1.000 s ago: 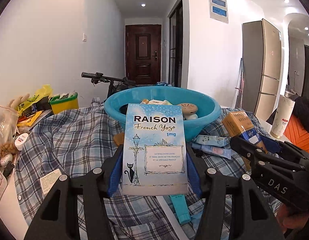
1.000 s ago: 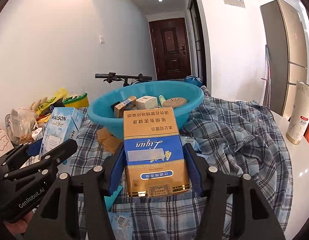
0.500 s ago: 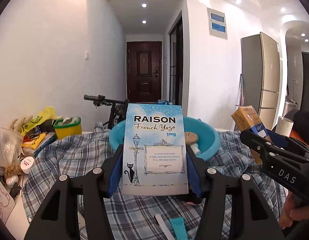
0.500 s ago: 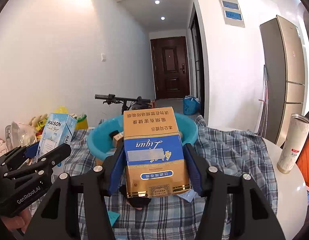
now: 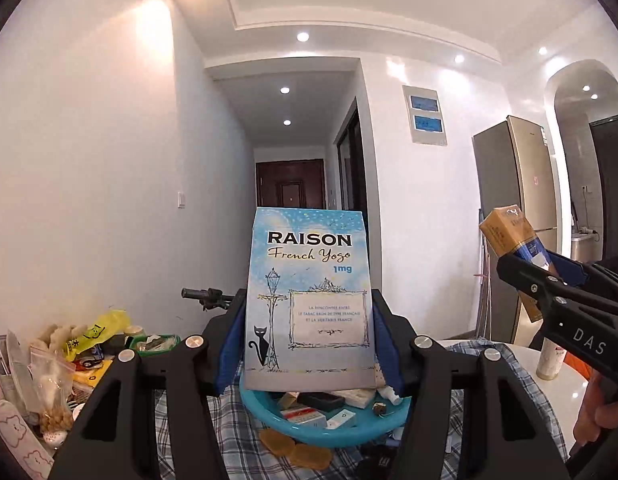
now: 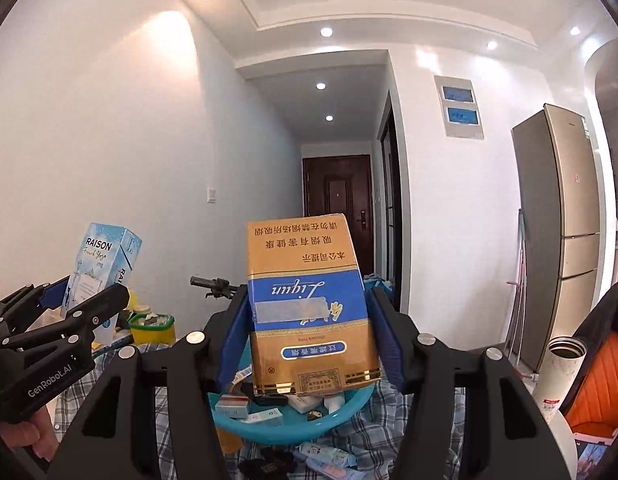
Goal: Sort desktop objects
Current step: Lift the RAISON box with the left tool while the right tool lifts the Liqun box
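My left gripper (image 5: 307, 344) is shut on a light blue RAISON box (image 5: 307, 300) and holds it upright, high above the blue basin (image 5: 309, 426). My right gripper (image 6: 309, 340) is shut on a gold and blue cigarette box (image 6: 309, 312), also held above the basin (image 6: 329, 418). The basin holds several small boxes and items. The right gripper with its box (image 5: 517, 248) shows at the right of the left wrist view. The left gripper with the RAISON box (image 6: 103, 264) shows at the left of the right wrist view.
A plaid cloth (image 6: 389, 432) covers the table under the basin. Clutter of bags and a green-rimmed yellow tub (image 6: 153, 330) sits at the left. A white cylinder flask (image 6: 559, 372) stands at the right. Small packets (image 6: 329, 456) lie in front of the basin.
Both grippers have risen and tilted upward with their boxes still held. The basin has dropped low in both views.
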Available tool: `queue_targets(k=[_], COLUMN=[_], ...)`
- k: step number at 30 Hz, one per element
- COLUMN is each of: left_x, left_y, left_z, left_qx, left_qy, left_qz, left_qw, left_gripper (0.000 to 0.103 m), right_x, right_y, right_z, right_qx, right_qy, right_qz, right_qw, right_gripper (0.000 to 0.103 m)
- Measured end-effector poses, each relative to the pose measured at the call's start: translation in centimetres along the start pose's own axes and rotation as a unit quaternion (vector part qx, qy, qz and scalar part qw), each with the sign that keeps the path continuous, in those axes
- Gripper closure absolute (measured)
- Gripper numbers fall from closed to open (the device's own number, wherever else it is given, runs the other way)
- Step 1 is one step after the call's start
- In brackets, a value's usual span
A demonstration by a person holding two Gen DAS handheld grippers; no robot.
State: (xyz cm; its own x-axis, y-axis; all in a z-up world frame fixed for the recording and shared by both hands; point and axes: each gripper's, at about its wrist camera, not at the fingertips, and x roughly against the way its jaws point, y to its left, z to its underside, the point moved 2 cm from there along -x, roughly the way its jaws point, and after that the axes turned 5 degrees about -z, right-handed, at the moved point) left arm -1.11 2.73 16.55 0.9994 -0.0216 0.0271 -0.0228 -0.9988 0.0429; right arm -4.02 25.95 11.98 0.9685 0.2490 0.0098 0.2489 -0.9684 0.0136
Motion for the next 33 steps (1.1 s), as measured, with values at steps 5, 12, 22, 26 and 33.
queue_targets(k=[5,12,22,26,33], left_x=[0.8,0.5,-6.9,-10.6,-16.1], left_y=[0.3,-0.3,-0.6,-1.2,-2.1], left_z=[-0.6,-0.9,-2.5,-3.1,-3.8], left_qx=[0.002,-0.005,0.012,0.007,0.019], left_qy=[-0.007,-0.007,-0.016,-0.034,-0.069], left_qz=[0.005,0.02,0.01,-0.001,0.023], left_qw=[1.0,0.9998,0.9998,0.9994,0.9972], left_gripper=[0.044,0.044,0.044,0.044,0.044], right_x=[1.1,0.8,-6.5,-10.2,-16.3], right_y=[0.6,0.9,1.2,0.3,-1.1], right_z=[-0.8,-0.7,-2.6,-2.8,-3.7], right_qx=[0.007,0.006,0.039,0.032,0.007], right_qy=[-0.019,-0.017,0.0,0.012,0.023], right_qz=[0.001,0.001,-0.003,0.012,0.018], right_qw=[1.0,1.0,0.999,0.999,1.0], right_gripper=[0.047,0.046,0.046,0.047,0.047])
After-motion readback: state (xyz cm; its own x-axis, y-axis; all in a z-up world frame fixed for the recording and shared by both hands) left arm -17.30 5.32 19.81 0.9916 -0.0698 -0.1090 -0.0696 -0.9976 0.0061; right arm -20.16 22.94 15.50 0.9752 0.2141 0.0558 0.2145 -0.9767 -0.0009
